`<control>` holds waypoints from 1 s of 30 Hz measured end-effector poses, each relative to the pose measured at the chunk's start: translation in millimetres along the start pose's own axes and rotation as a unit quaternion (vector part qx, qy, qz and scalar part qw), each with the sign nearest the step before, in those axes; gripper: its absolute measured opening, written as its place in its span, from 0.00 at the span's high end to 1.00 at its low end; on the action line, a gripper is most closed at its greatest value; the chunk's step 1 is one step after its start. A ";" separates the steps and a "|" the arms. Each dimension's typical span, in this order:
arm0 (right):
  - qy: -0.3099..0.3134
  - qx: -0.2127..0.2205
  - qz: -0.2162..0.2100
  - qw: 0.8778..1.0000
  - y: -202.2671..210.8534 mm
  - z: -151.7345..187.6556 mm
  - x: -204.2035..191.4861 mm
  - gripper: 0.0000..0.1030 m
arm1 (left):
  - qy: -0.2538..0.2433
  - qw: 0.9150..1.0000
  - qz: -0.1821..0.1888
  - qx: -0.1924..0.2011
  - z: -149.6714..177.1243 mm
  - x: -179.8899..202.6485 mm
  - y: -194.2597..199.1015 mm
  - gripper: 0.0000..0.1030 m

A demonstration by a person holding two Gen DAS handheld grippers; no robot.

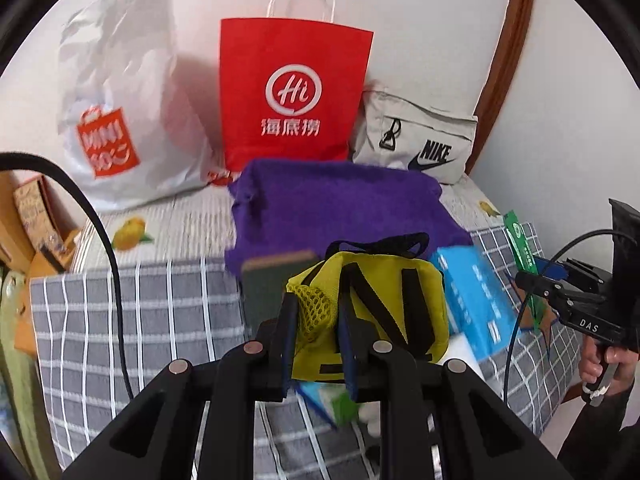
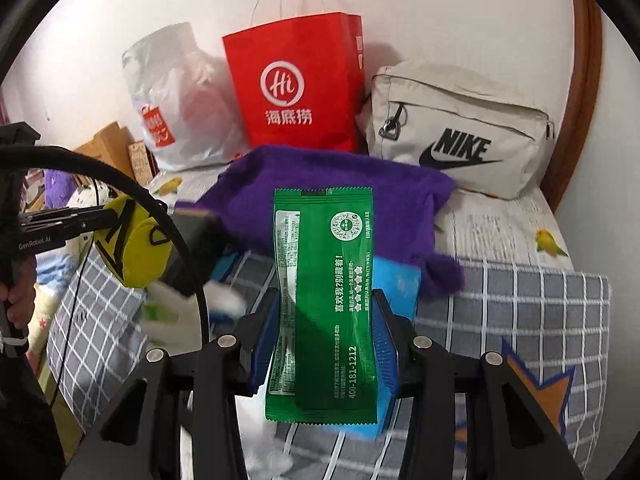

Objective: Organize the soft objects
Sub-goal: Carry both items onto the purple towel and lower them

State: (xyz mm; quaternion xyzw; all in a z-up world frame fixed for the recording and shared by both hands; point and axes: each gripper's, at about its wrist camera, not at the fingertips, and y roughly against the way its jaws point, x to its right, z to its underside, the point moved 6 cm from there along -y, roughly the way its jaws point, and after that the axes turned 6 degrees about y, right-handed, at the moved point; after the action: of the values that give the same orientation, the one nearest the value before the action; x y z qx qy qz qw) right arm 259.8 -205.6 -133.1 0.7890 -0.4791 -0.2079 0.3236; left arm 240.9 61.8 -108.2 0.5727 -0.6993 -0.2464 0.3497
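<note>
My left gripper (image 1: 318,320) is shut on a small yellow pouch (image 1: 384,300) with black straps and a mesh pocket, held above the bed. In the right wrist view the same pouch (image 2: 132,240) hangs at the far left. My right gripper (image 2: 324,328) is shut on a green foil packet (image 2: 324,280), its pads pressing both long edges; the packet (image 1: 520,248) also shows at the right in the left wrist view. Behind both lies a purple fluffy cloth (image 1: 340,208) (image 2: 340,200). A blue tissue pack (image 1: 472,300) (image 2: 396,280) and a dark green block (image 1: 272,280) lie by it.
A red paper bag (image 1: 292,88), a white plastic bag (image 1: 120,100) and a beige Nike bag (image 2: 460,132) lean on the wall at the back. A grey checked blanket (image 1: 140,320) covers the bed front. Cardboard boxes (image 1: 36,216) stand left. A wooden headboard (image 2: 580,120) rises right.
</note>
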 end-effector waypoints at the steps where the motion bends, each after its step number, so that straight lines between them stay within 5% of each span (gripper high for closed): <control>1: -0.002 0.000 -0.001 1.000 -3.2 -5.2 3.3 0.57 | -0.002 1.000 -0.001 0.002 -9.8 1.4 -4.6 0.82; 18: -0.013 -0.003 0.025 1.000 -97.1 -120.4 75.8 0.57 | -0.003 1.000 -0.016 0.020 -130.6 -3.1 -97.0 0.82; 30: -0.032 -0.039 0.027 0.998 -153.7 -128.7 95.5 0.57 | 0.025 1.000 -0.010 -0.014 -142.4 -19.0 -164.4 0.82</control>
State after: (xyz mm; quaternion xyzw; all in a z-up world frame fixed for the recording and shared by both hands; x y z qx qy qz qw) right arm 480.9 -199.7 -153.3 0.7554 -0.5023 -0.2425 0.3439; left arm 456.1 51.7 -144.3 0.5804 -0.6815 -0.2450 0.3723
